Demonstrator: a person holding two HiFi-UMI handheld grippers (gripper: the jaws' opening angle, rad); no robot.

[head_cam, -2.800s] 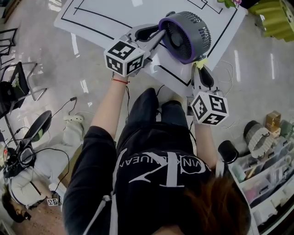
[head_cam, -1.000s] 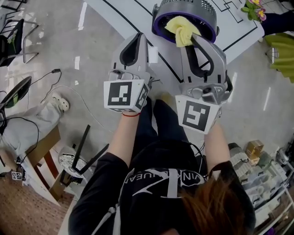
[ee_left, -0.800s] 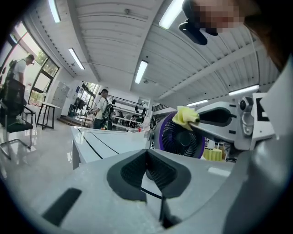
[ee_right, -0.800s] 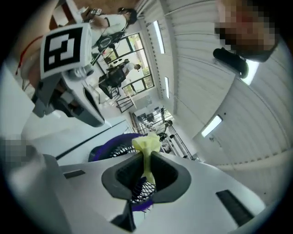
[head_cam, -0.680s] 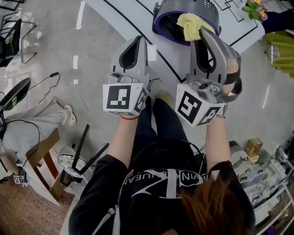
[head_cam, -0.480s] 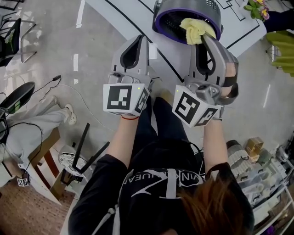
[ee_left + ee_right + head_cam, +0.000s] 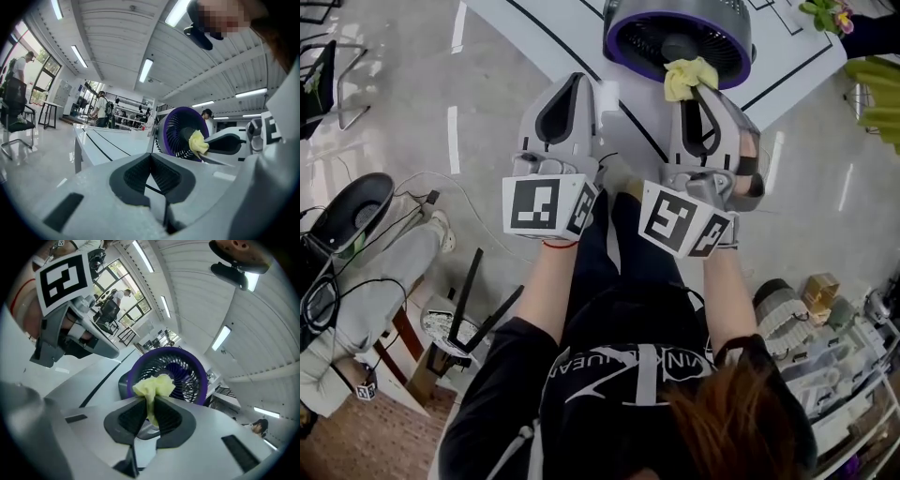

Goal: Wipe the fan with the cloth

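I was working in a big open lab hall: strip lights (image 7: 146,70) under a ribbed ceiling, long white tables (image 7: 105,149) taped with black lines, people (image 7: 101,108) at far benches, parts bins (image 7: 839,375) on a glossy floor (image 7: 394,112).

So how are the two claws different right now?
The right claw is pinching the yellow cloth; the left claw is shut on nothing. The right claw is up at the purple fan's front; the left claw is short of it, off to the side. Both are grey with a marker cube.
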